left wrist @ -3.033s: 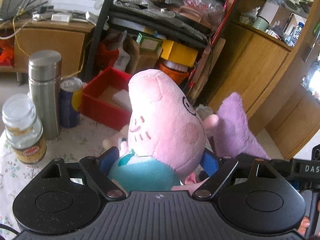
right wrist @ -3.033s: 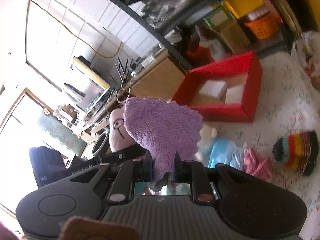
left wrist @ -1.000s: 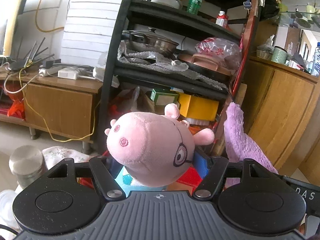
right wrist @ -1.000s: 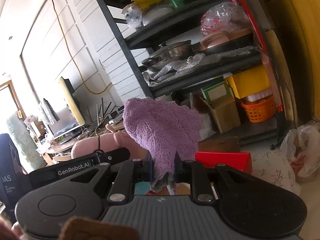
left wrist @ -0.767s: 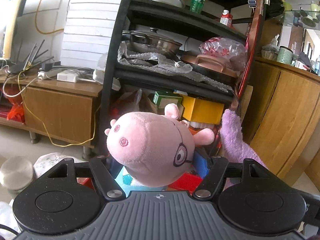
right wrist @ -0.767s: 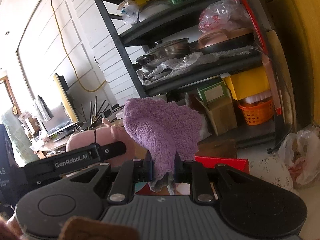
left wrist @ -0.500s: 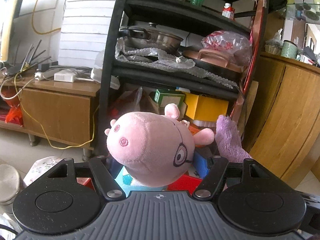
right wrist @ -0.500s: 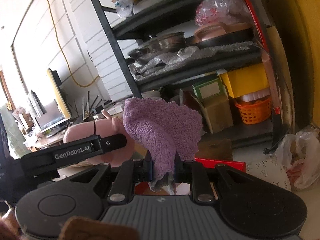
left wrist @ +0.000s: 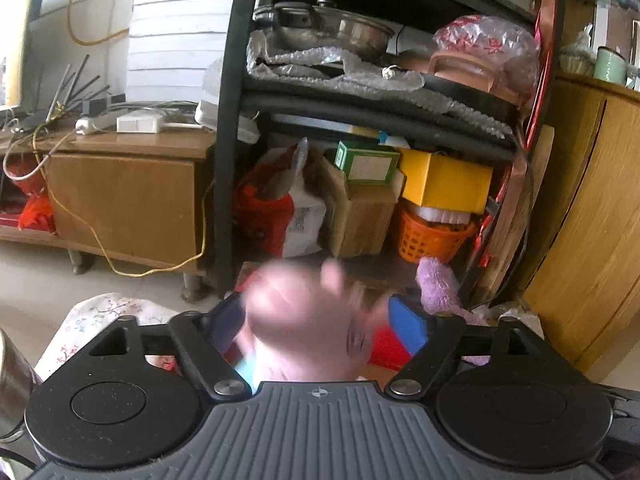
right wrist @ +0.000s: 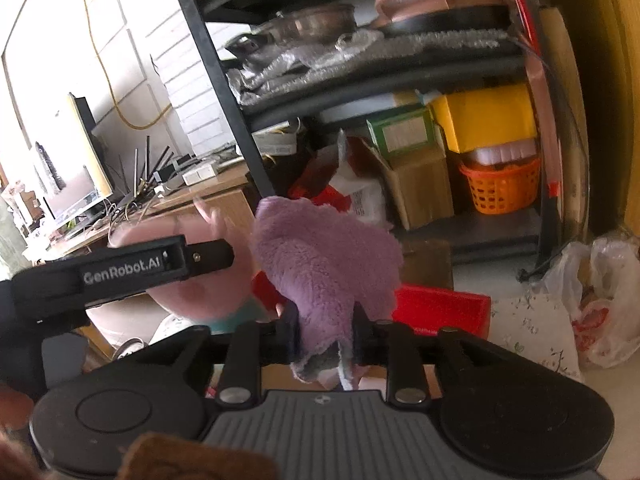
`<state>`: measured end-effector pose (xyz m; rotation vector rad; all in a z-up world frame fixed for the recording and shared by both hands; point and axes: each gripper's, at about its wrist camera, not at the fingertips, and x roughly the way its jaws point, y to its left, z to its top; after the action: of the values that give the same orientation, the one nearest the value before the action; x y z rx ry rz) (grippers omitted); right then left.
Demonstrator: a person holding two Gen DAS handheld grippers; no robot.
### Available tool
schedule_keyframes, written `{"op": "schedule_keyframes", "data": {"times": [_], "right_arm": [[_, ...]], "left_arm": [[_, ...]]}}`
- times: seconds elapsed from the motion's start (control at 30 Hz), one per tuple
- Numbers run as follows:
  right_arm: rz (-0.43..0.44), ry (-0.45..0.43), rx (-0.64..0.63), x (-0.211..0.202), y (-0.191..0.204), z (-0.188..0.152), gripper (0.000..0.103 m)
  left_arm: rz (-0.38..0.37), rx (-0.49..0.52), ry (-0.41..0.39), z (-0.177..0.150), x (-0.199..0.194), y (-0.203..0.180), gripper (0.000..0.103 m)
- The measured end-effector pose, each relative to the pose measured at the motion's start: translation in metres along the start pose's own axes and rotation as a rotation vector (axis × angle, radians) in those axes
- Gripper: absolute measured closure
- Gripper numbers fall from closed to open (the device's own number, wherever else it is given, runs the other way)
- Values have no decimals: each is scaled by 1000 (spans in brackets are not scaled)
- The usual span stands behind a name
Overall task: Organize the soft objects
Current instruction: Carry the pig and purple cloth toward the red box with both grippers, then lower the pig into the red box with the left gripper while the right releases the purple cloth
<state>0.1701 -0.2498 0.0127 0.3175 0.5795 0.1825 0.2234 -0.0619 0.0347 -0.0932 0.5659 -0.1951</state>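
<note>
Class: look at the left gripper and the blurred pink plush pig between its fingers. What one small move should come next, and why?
Probably hold the left gripper where it is, above the red box. The pink plush pig is motion-blurred between parted blue fingers, apparently released. Meanwhile the right gripper grips the purple fleece cloth.

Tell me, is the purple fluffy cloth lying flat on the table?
No, the purple cloth is pinched between the closed fingers of the right gripper and stands up in the air above the red box.
</note>
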Motion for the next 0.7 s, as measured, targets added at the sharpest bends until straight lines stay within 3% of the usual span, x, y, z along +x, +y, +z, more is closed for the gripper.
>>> {"op": "schedule_keyframes", "data": {"times": [0.43,0.7], "right_arm": [[-8,17,11,-3,2,-2,87],[9,-16,40,-29,7,0,87]], "left_arm": [[-11,-20,-7,4,-30,7,18],[-4,-6,-4,-5,-57,14,18]]}}
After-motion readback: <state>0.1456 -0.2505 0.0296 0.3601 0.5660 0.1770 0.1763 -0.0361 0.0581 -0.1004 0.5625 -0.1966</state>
